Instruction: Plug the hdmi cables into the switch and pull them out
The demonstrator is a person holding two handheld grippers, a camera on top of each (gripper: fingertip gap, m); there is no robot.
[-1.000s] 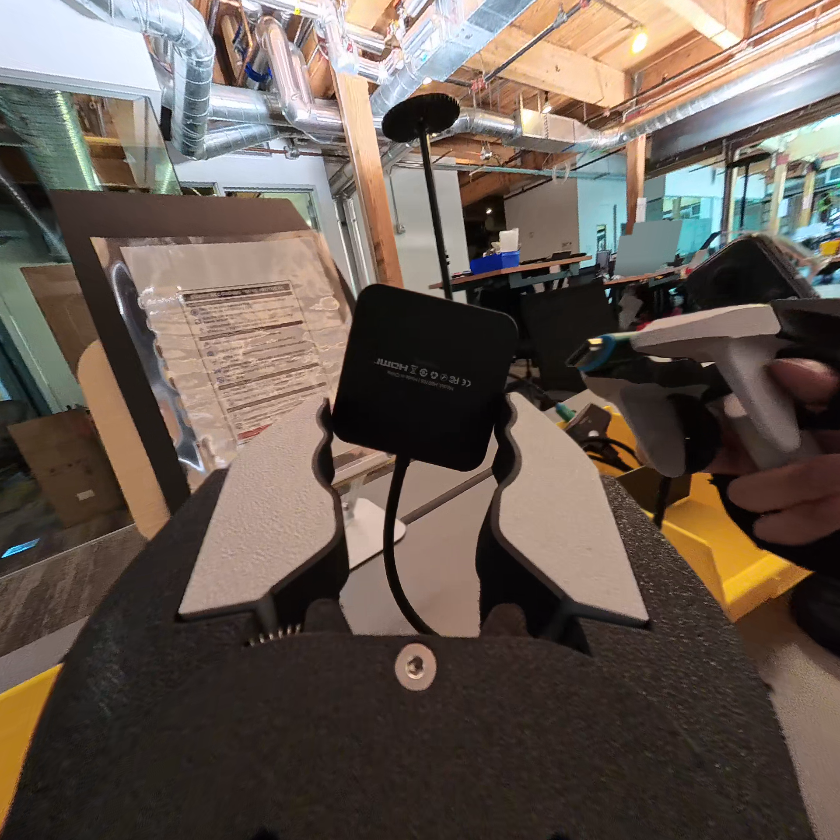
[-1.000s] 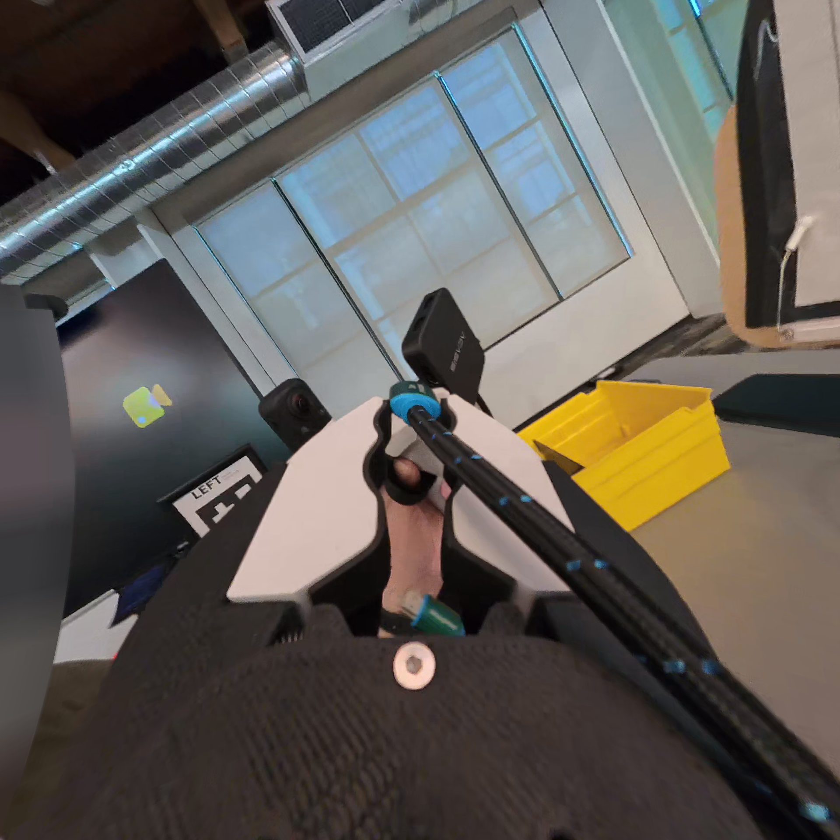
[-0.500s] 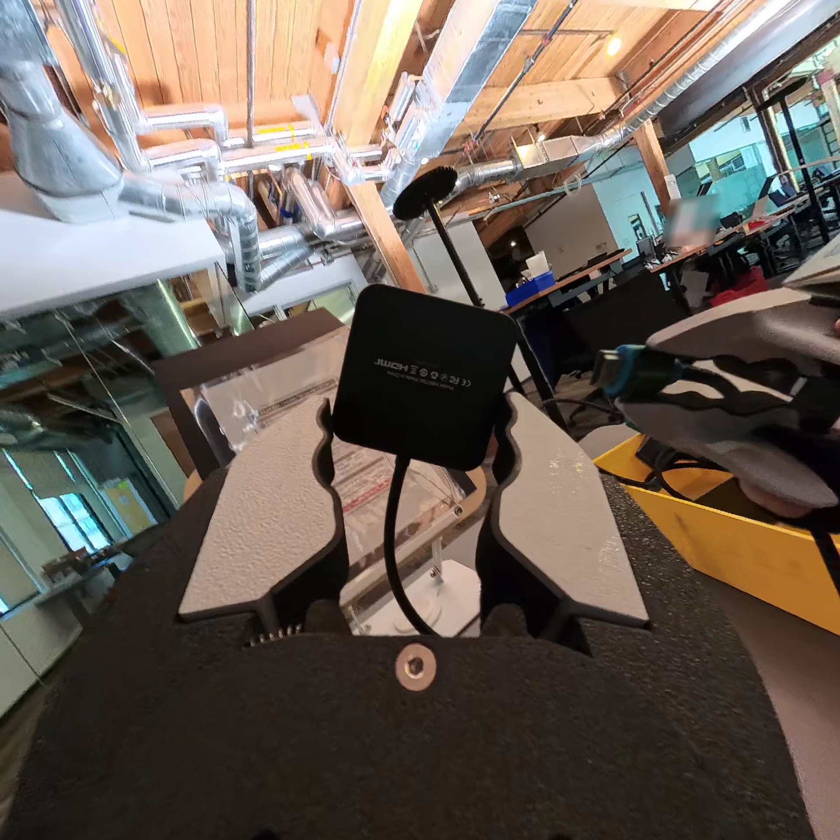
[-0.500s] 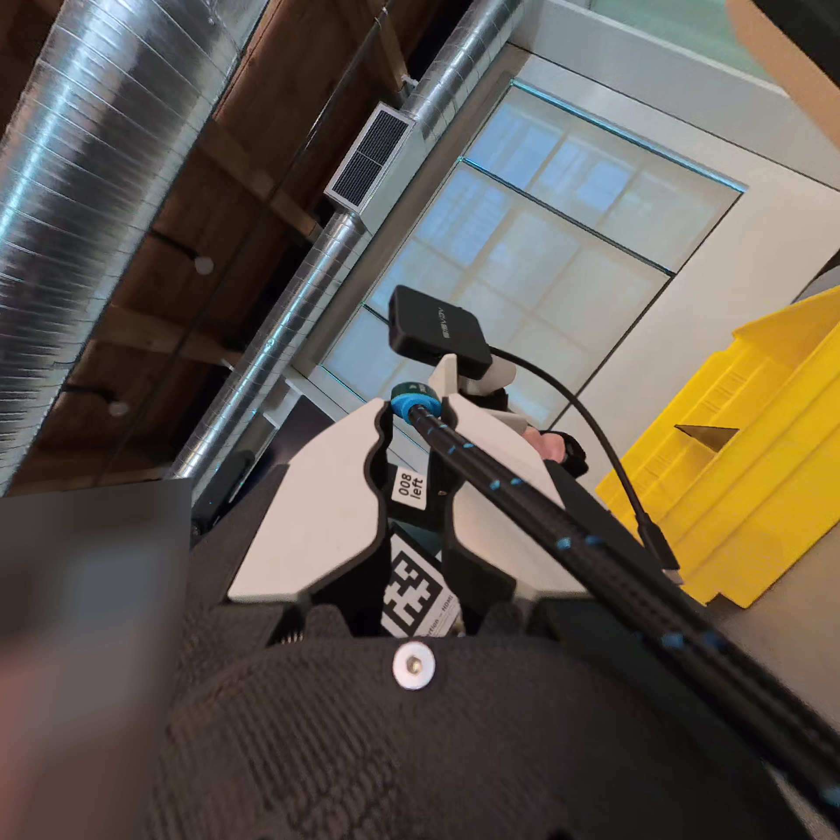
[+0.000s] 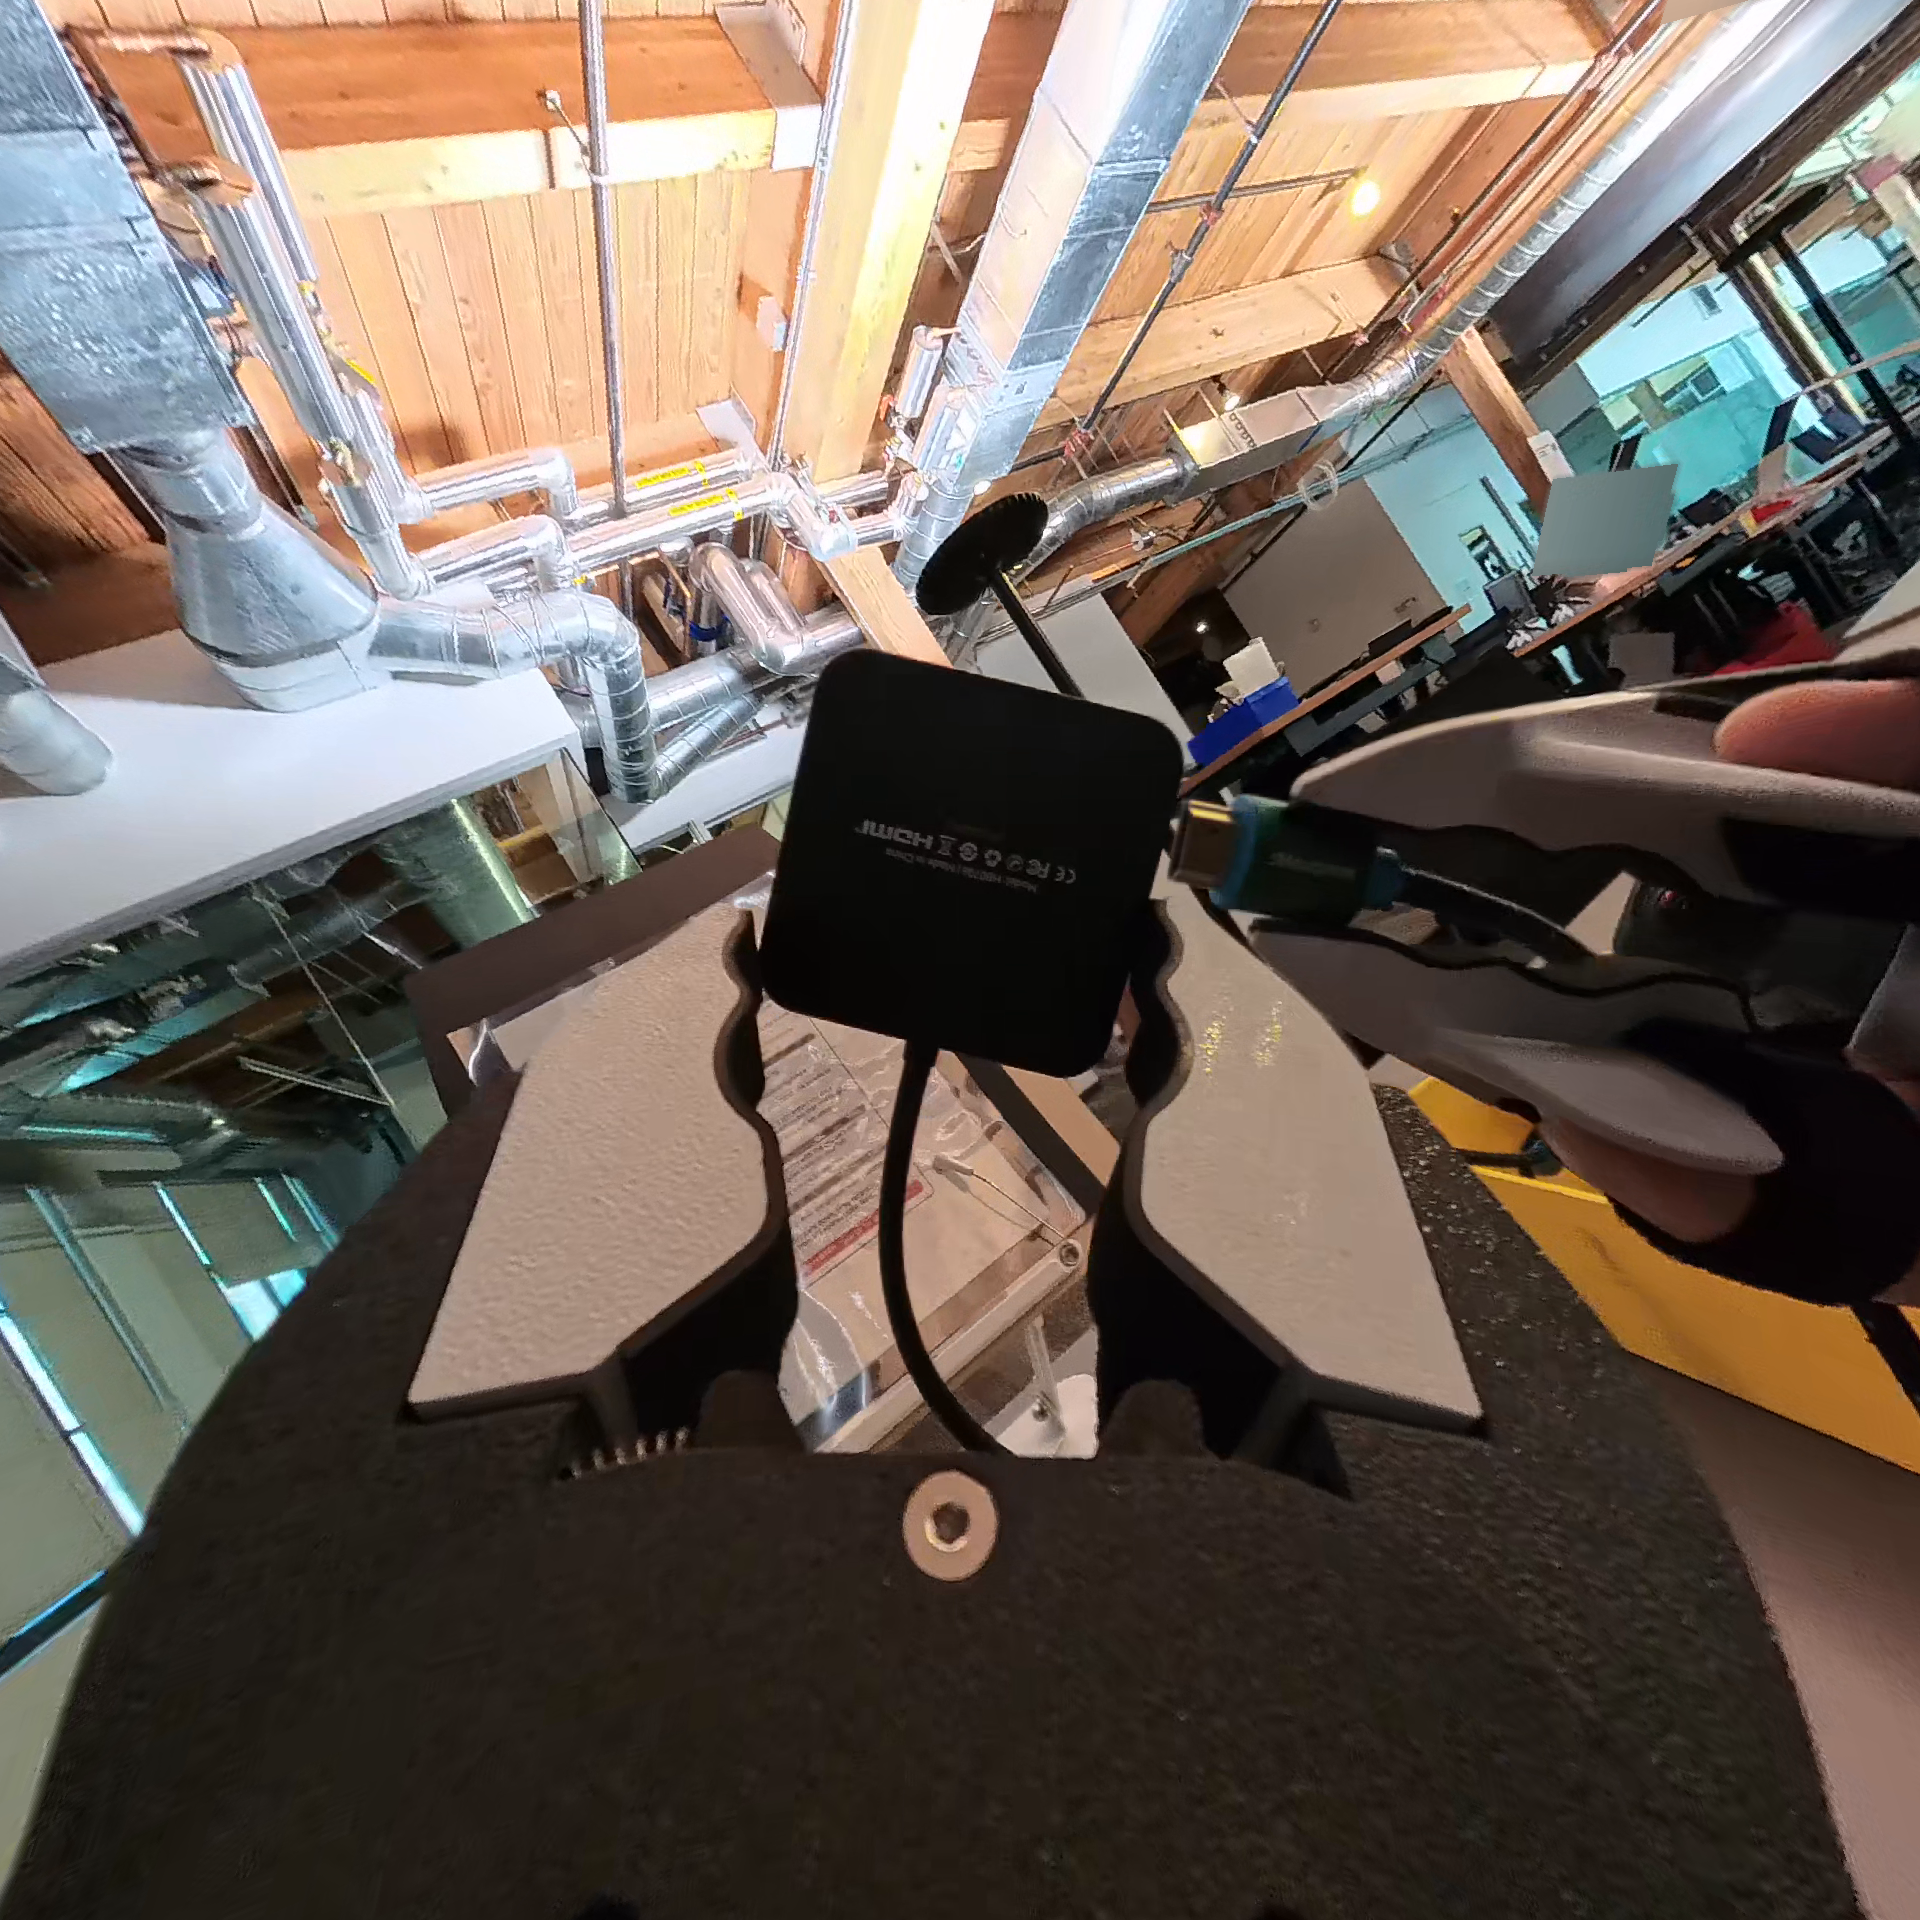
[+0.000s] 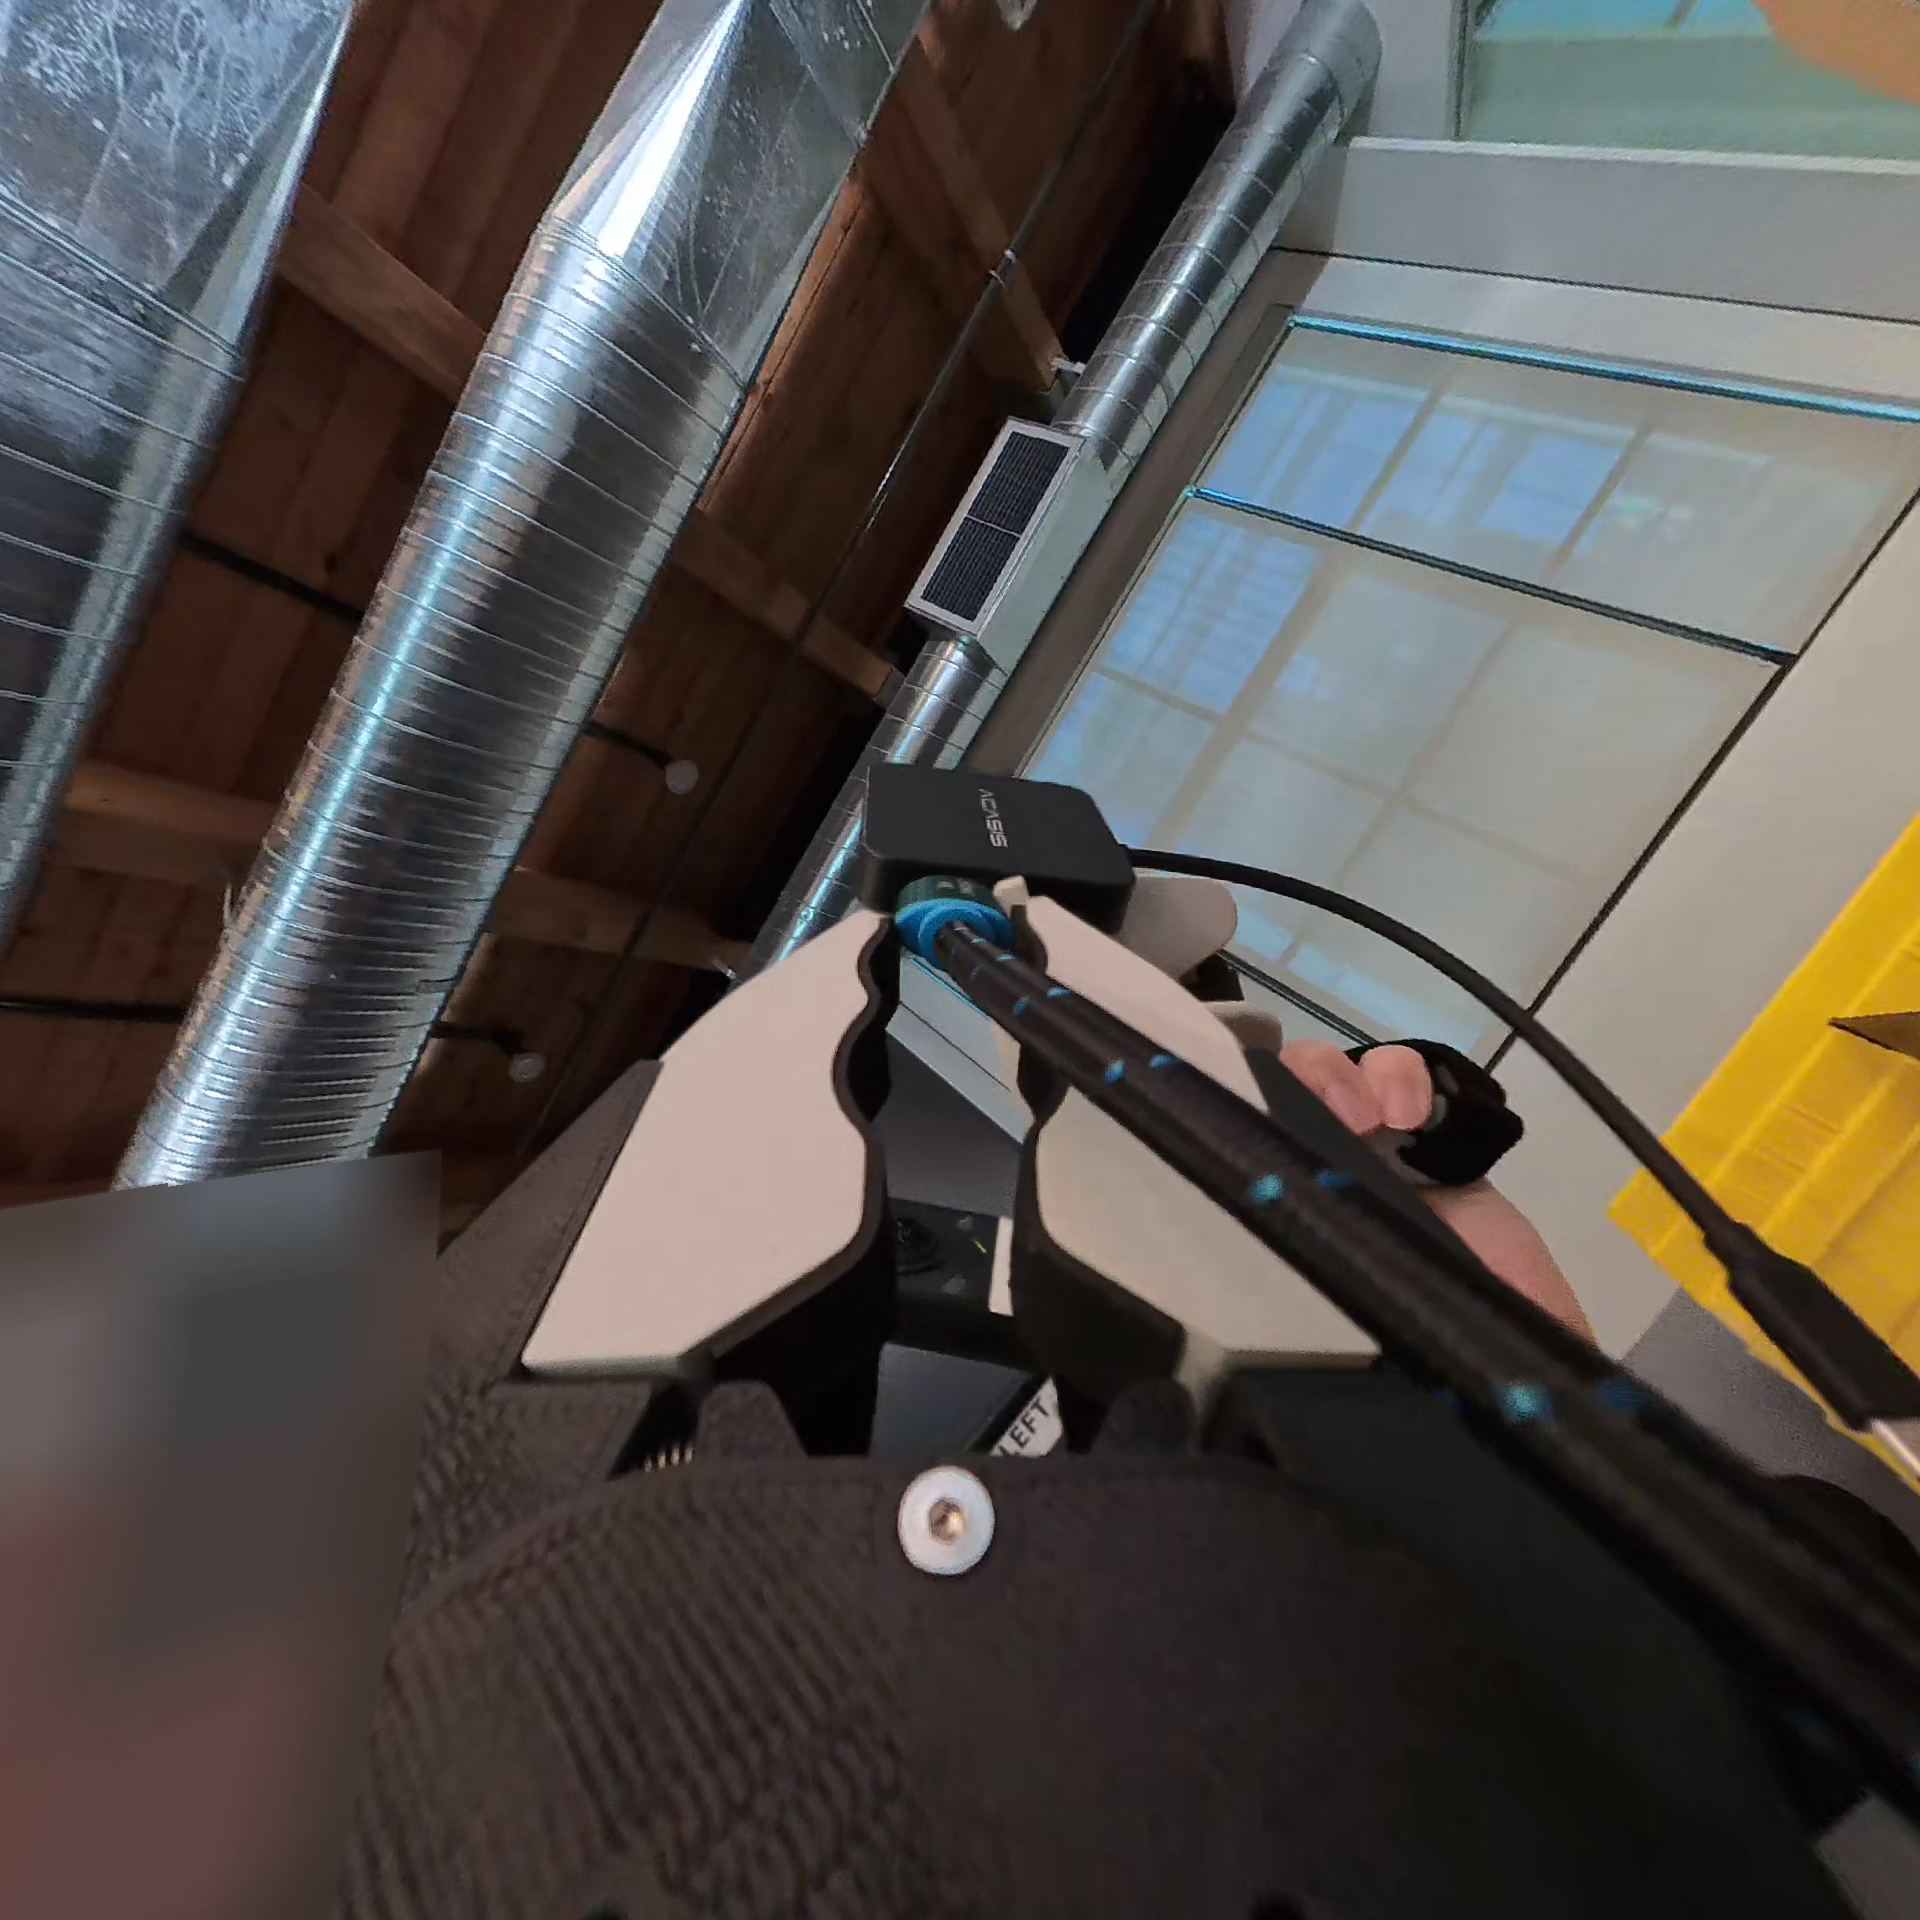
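Note:
My left gripper [image 5: 945, 935] is shut on the black square HDMI switch [image 5: 966, 862] and holds it up in the air; the switch's thin black lead [image 5: 904, 1247] hangs down between the fingers. My right gripper [image 5: 1288, 862] comes in from the right, shut on an HDMI plug [image 5: 1283, 857] with a blue collar. The plug's metal tip sits at the switch's right edge, mostly outside it. In the right wrist view, my right gripper [image 6: 948, 914] holds the plug [image 6: 940, 920] against the side of the switch [image 6: 992, 831]. The braided cable [image 6: 1247, 1174] trails back to the lower right.
A yellow bin [image 5: 1662, 1340] stands on the grey table at the lower right; it also shows in the right wrist view [image 6: 1808, 1091]. The switch's lead ends in a loose black plug [image 6: 1787, 1309]. A clear sign stand [image 5: 935, 1226] is behind the switch. A gloved hand [image 6: 1444, 1122] holds the left gripper.
Both grippers have tilted up toward the ceiling. My right gripper has carried the plug leftward, closing the gap to the switch's right side. The left gripper still holds the switch.

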